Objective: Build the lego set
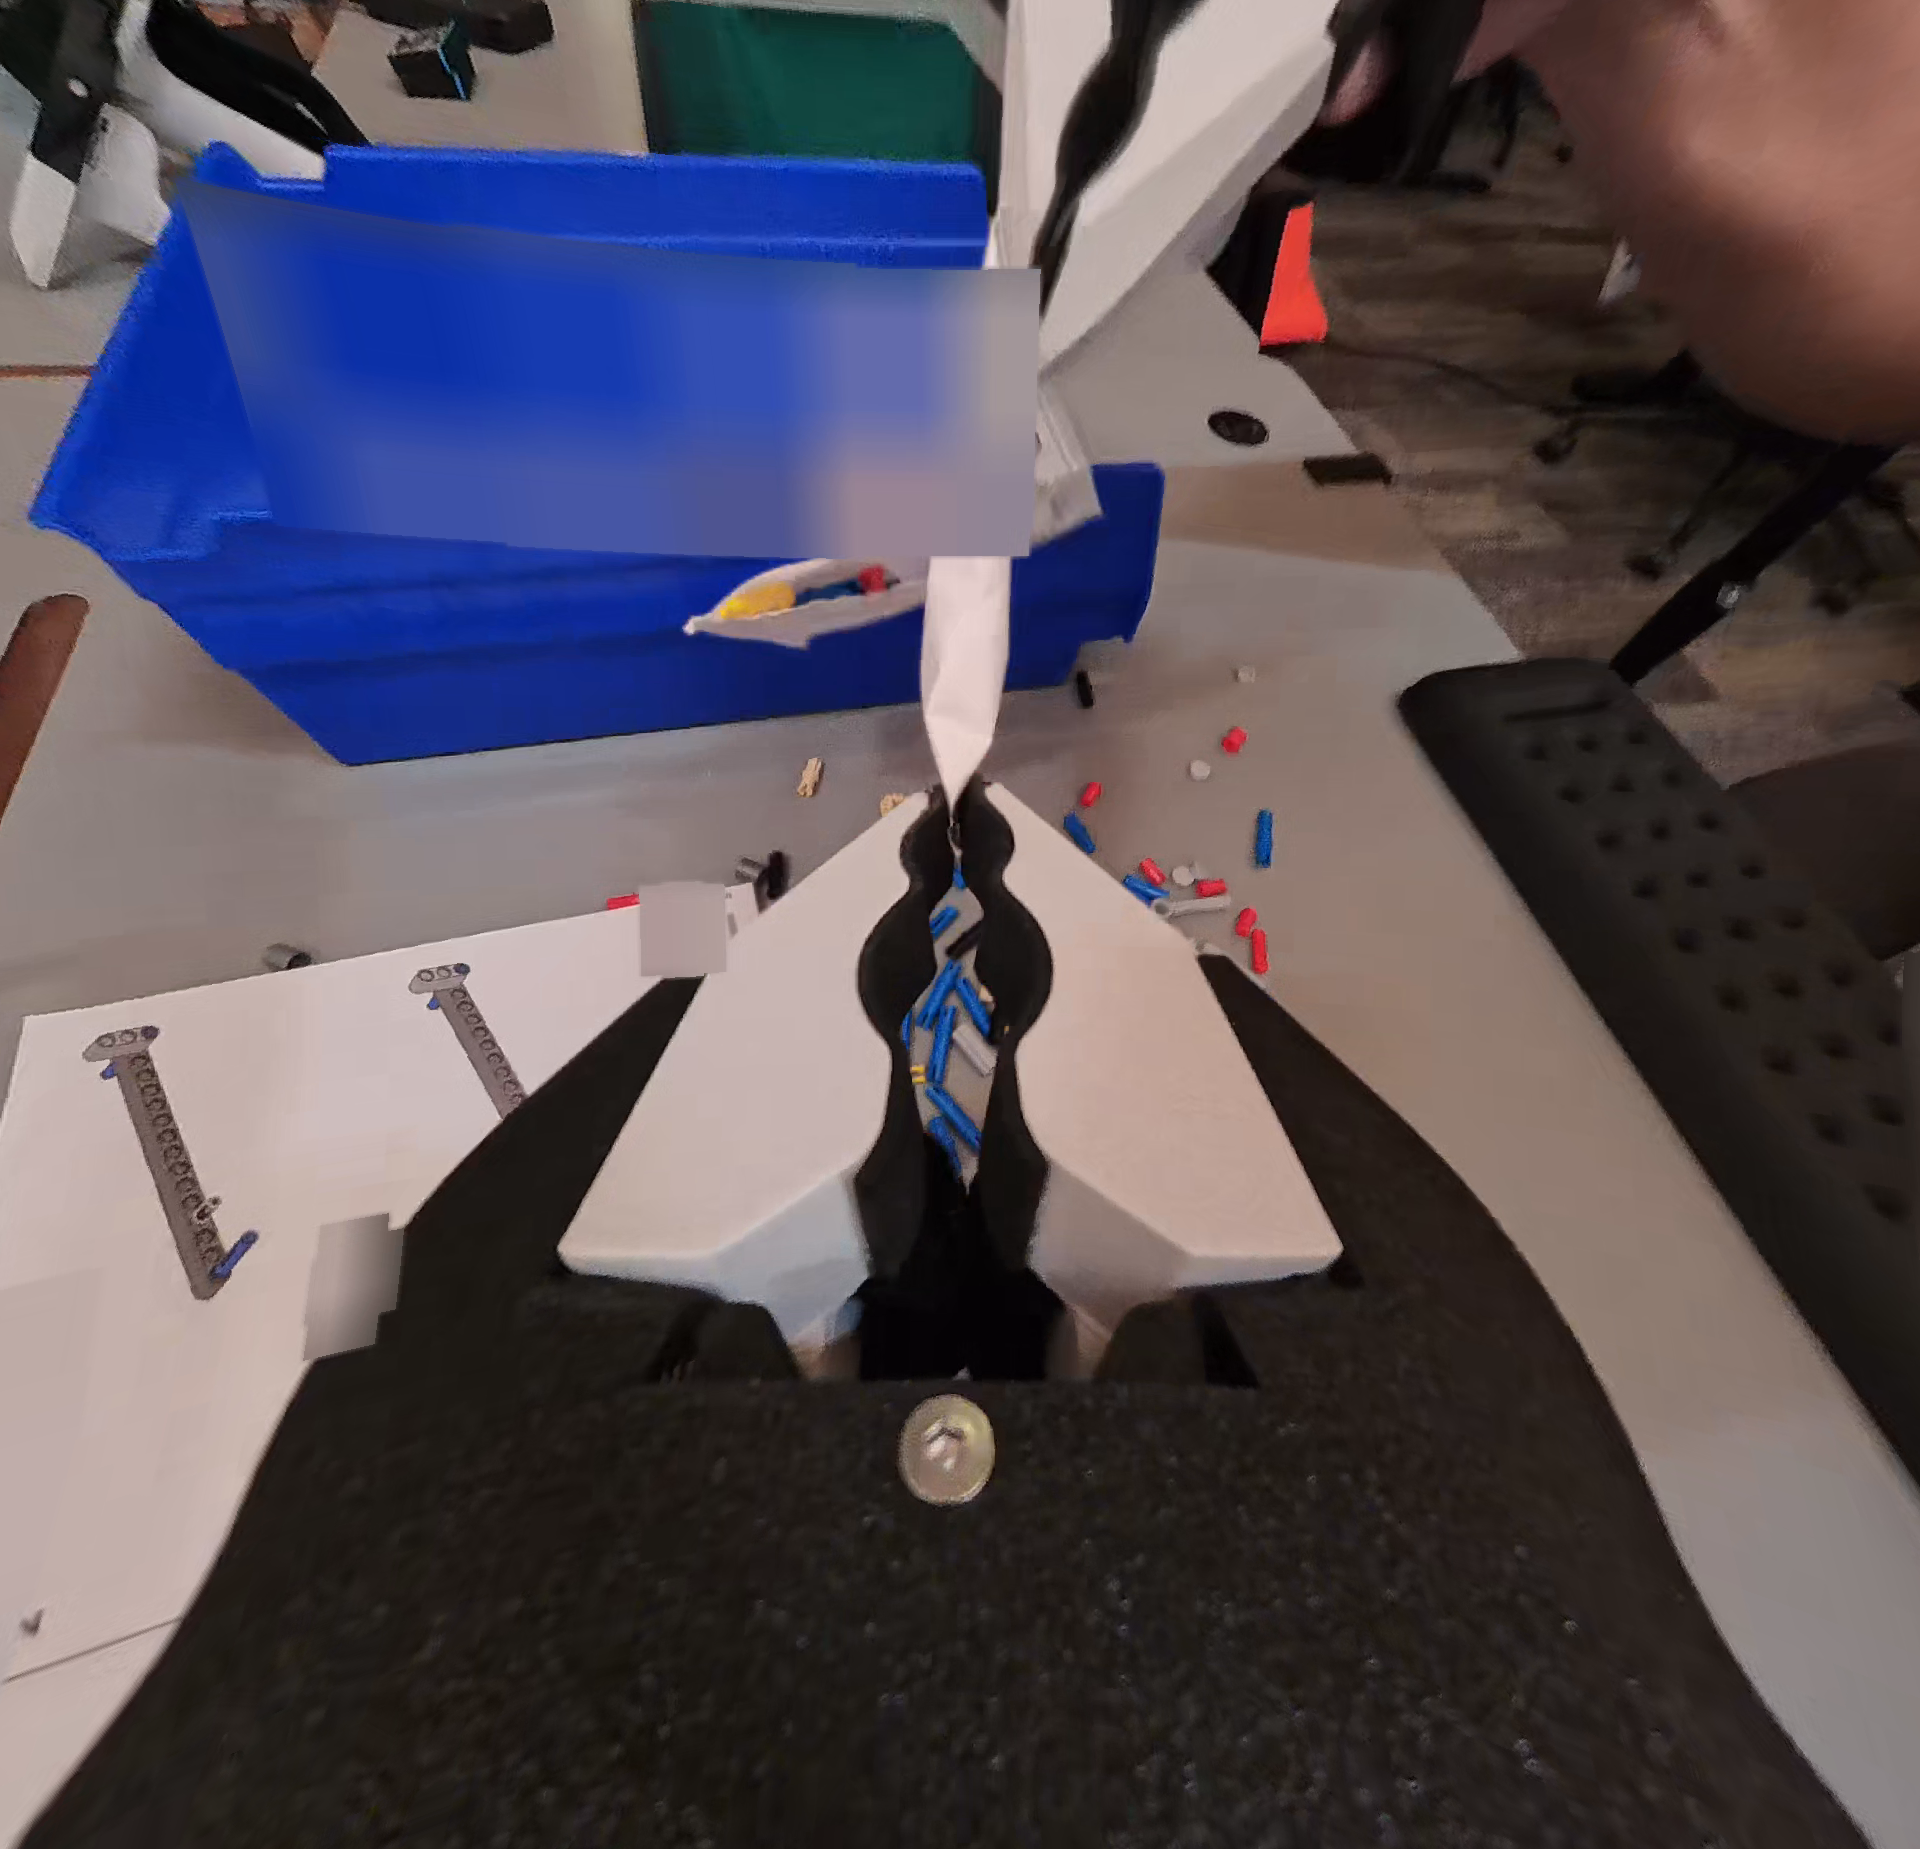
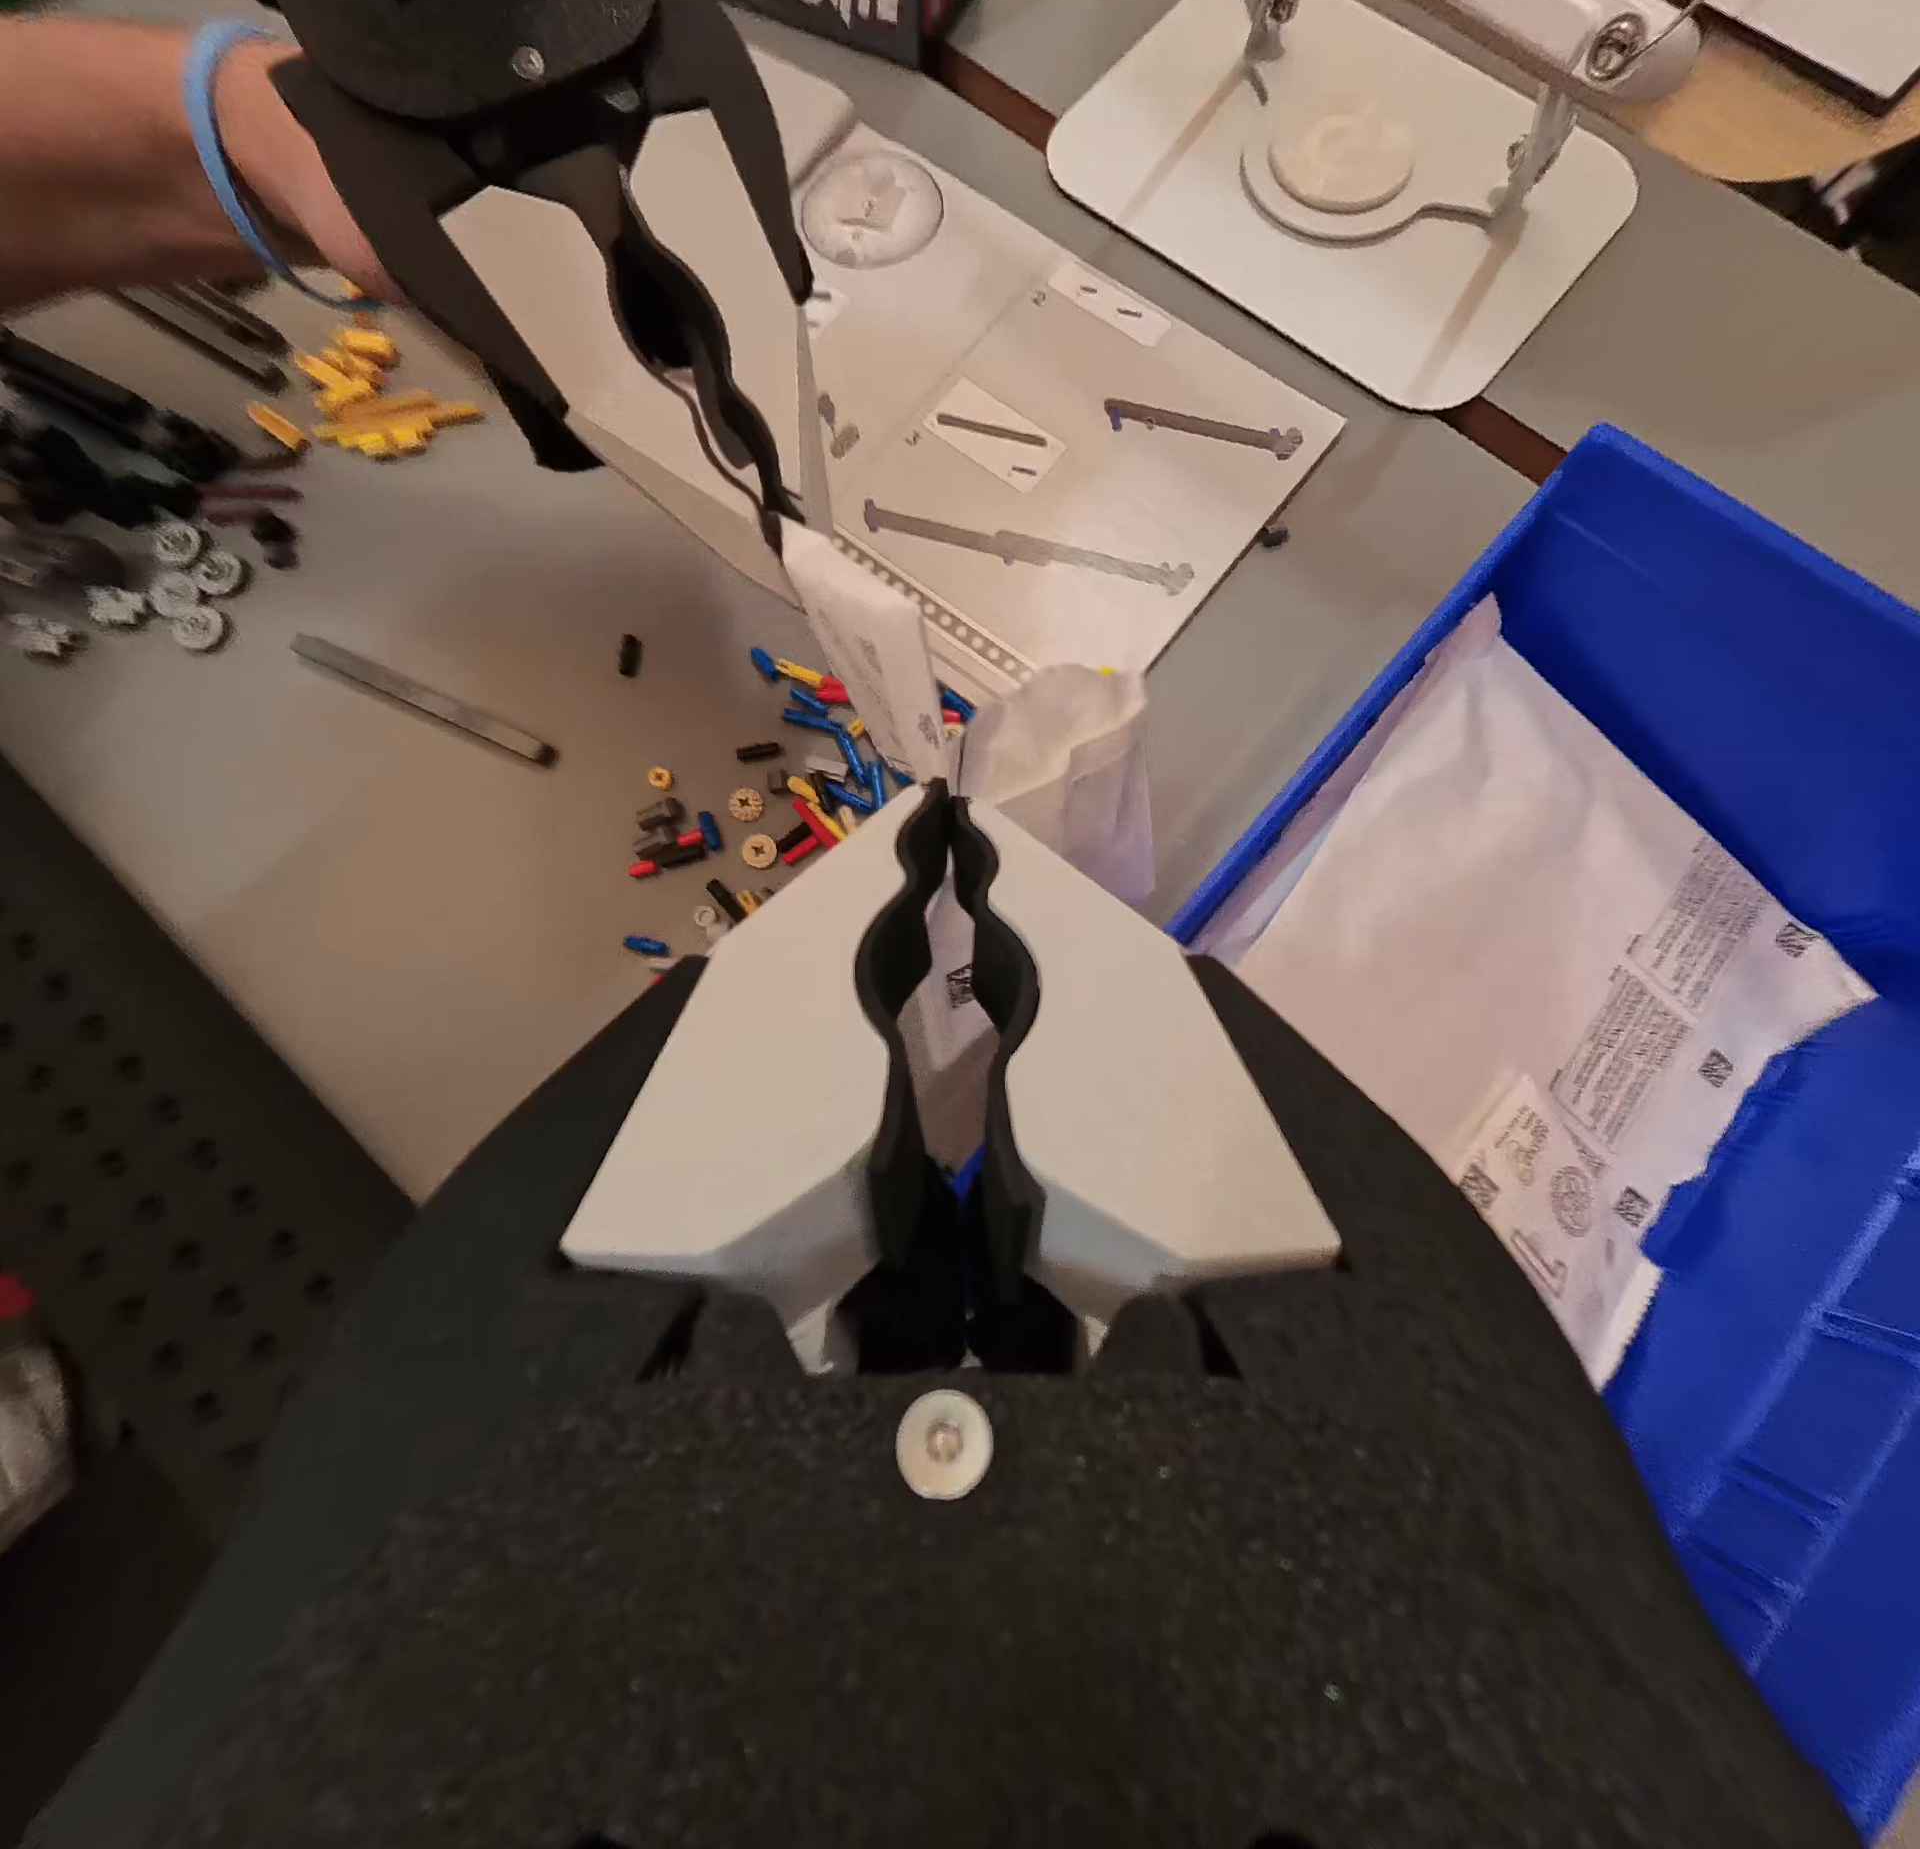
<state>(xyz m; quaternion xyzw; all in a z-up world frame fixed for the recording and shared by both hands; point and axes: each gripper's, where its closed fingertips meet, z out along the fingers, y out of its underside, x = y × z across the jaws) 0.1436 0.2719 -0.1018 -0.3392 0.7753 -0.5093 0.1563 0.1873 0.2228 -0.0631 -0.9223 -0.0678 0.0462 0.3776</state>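
Both grippers are shut on one white paper bag and hold it stretched between them above the table. In the left wrist view my left gripper (image 1: 956, 812) pinches the lower end of the twisted bag (image 1: 966, 656), which runs up to my right gripper (image 1: 1055, 220). In the right wrist view my right gripper (image 2: 940, 797) clamps the bag (image 2: 1070, 750), and a strip of it (image 2: 873, 646) leads to my left gripper (image 2: 790, 532). Small blue, red, black and tan lego pins (image 2: 769, 791) lie scattered on the table under the bag. They also show in the left wrist view (image 1: 1174, 885).
A blue bin (image 2: 1766, 656) holds more white bags (image 2: 1558, 916); in the left wrist view the bin (image 1: 520, 656) stands just behind. The instruction booklet (image 2: 1091, 469) lies open. Yellow pieces (image 2: 364, 397), grey wheels (image 2: 177, 584) and a grey beam (image 2: 416, 698) lie left. A black perforated chair (image 1: 1714, 916) stands alongside. The left gripper's tips are roughly 9 cm from the right gripper's. About 20 cm separates my left fingertips from the grey beam (image 2: 416, 698).
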